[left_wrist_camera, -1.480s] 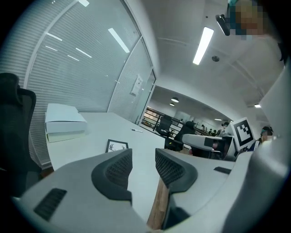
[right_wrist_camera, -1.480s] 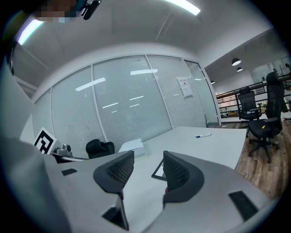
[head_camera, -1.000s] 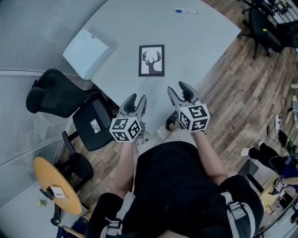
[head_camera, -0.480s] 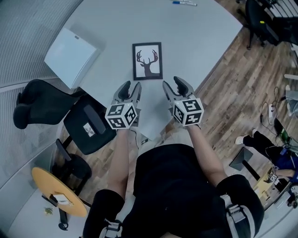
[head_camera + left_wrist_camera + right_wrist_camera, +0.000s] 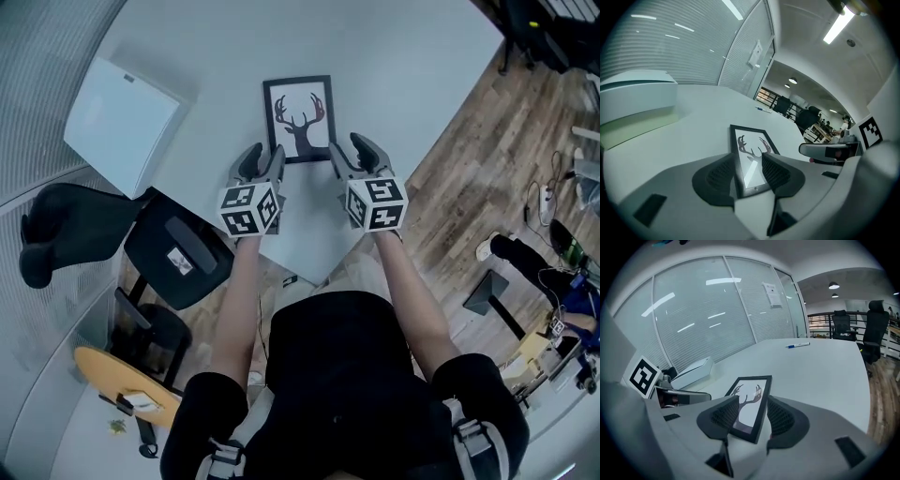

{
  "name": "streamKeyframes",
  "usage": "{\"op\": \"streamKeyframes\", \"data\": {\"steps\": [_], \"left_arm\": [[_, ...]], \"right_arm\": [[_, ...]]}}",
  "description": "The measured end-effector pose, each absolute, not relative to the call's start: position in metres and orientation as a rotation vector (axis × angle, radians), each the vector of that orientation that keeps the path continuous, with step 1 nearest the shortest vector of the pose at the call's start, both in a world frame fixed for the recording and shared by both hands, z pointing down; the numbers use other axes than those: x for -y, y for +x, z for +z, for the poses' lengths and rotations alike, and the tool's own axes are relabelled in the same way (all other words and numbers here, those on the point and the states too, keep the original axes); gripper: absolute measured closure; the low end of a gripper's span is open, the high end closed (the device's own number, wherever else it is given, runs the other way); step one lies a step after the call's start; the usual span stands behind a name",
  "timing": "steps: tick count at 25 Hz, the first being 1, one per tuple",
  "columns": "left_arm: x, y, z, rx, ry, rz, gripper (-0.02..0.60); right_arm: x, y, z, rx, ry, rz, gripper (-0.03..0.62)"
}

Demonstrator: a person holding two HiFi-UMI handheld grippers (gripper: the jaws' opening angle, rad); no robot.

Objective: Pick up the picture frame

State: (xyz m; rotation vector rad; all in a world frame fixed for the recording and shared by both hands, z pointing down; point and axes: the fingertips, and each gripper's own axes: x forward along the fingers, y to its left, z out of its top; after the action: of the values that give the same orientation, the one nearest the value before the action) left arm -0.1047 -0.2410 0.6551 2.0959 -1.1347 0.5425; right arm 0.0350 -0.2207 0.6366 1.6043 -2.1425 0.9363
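A black picture frame (image 5: 300, 119) with a deer-antler print lies flat on the pale grey table (image 5: 403, 66). My left gripper (image 5: 263, 160) is at the frame's near left corner and my right gripper (image 5: 353, 155) at its near right corner. In the left gripper view the frame (image 5: 751, 149) shows between the open jaws of that gripper (image 5: 749, 171), and the pads do not press on it. In the right gripper view the frame's near corner (image 5: 751, 409) sits between the jaws of that gripper (image 5: 753, 416). These jaws are closing, still with a gap to the frame.
A white box (image 5: 122, 122) lies on the table to the left of the frame. A blue pen (image 5: 797, 345) lies far back on the table. Black office chairs (image 5: 173, 255) stand at the table's near left edge. A yellow round stand (image 5: 127, 386) is on the wooden floor.
Both grippers moved forward and down over the table, from the near edge to the frame's near corners. The frame has not moved.
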Motion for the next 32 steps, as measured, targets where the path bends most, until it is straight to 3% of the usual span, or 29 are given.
{"op": "streamKeyframes", "data": {"steps": [21, 29, 32], "left_arm": [[0.271, -0.102, 0.712, 1.078, 2.051, 0.659, 0.405], [0.270, -0.101, 0.716, 1.100, 2.044, 0.685, 0.479], [0.271, -0.101, 0.715, 1.103, 2.031, 0.678, 0.479]], "right_arm": [[0.254, 0.028, 0.705, 1.993, 1.585, 1.004, 0.427], [0.252, 0.029, 0.713, 1.965, 1.588, 1.002, 0.476], [0.253, 0.031, 0.713, 1.951, 1.602, 1.003, 0.496]]}}
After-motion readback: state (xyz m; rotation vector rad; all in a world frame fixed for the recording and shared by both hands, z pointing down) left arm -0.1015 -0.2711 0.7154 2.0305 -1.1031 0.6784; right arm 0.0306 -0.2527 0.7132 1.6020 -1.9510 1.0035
